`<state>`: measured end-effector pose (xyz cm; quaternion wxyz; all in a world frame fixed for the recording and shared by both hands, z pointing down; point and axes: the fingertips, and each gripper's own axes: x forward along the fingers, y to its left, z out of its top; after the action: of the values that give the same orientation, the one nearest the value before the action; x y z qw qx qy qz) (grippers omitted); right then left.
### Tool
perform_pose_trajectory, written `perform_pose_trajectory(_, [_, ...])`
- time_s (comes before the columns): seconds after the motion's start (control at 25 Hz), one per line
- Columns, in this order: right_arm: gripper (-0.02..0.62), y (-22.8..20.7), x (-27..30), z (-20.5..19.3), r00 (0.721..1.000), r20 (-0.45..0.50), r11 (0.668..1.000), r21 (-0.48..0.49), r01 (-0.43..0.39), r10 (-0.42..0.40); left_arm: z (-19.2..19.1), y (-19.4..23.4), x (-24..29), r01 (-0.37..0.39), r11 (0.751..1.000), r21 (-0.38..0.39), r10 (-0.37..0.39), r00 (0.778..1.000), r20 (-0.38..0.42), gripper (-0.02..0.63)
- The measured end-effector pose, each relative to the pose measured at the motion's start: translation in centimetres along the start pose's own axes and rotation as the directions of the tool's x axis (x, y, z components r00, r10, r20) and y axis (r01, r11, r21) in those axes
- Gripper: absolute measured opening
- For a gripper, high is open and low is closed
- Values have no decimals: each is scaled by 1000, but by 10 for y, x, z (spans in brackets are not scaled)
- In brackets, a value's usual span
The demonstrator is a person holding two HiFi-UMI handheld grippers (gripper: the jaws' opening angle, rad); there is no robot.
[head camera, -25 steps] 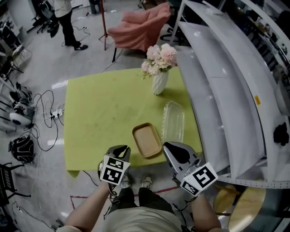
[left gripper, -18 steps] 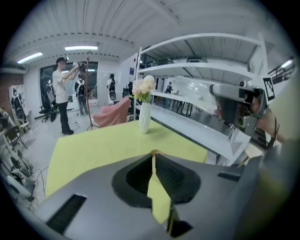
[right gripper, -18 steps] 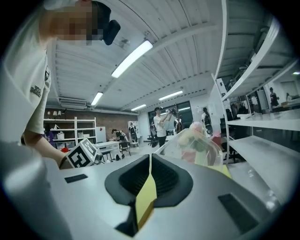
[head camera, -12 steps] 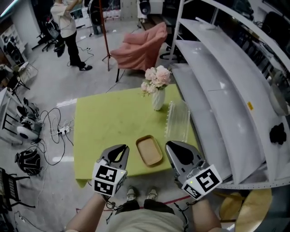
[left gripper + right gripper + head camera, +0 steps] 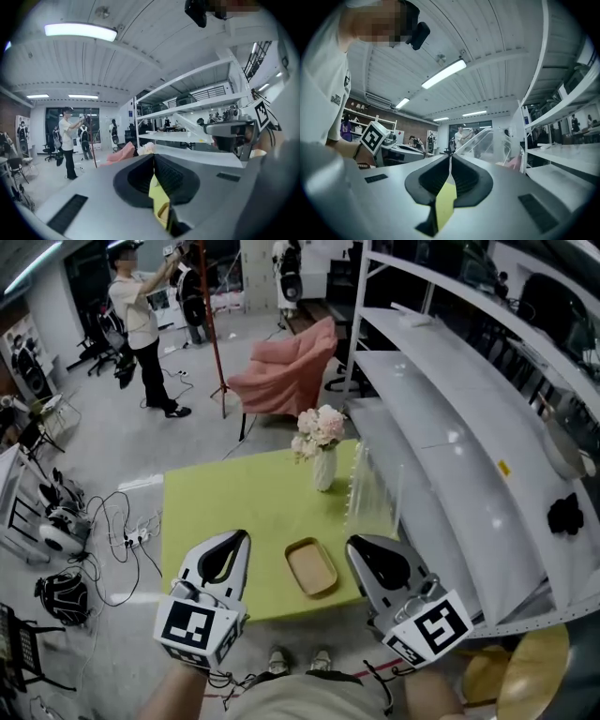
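Moved: both grippers sit higher now, held clear of the yellow-green tablecloth [image 5: 234, 507].
Left gripper [image 5: 238, 538]: jaws together, empty.
Right gripper [image 5: 354, 545]: likewise, with the tan oval tray [image 5: 311, 566] at 9 o'clock.

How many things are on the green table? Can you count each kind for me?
Vase of flowers: 1
Brown tray: 1
Clear plastic container: 1
Total: 3

The right gripper [image 5: 366, 549] hides the table [image 5: 234, 507]'s near corner.
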<state>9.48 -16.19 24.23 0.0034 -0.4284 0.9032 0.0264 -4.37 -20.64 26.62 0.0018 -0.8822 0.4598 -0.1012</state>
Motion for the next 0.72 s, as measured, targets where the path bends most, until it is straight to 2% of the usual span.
perform_pose_trajectory(0.16, [21, 1, -9, 28, 999, 27, 999, -34, 33, -32, 40, 5, -19, -38, 998, 51, 34, 996, 86, 8])
perform_pose_trajectory(0.36, [23, -1, -23, 60, 991, 95, 994, -37, 101, -97, 72, 6, -38, -57, 994, 94, 41, 986, 163, 8])
perform_pose_trajectory(0.52, [23, 0, -33, 79, 982, 149, 990, -58, 126, -116, 80, 1, -46, -37, 995, 91, 18, 979, 202, 8])
perform_pose_trajectory(0.72, [23, 9, -33, 74, 988, 116, 989, -95, 114, -103, 76, -5, -52, -34, 994, 106, 11, 977, 213, 8])
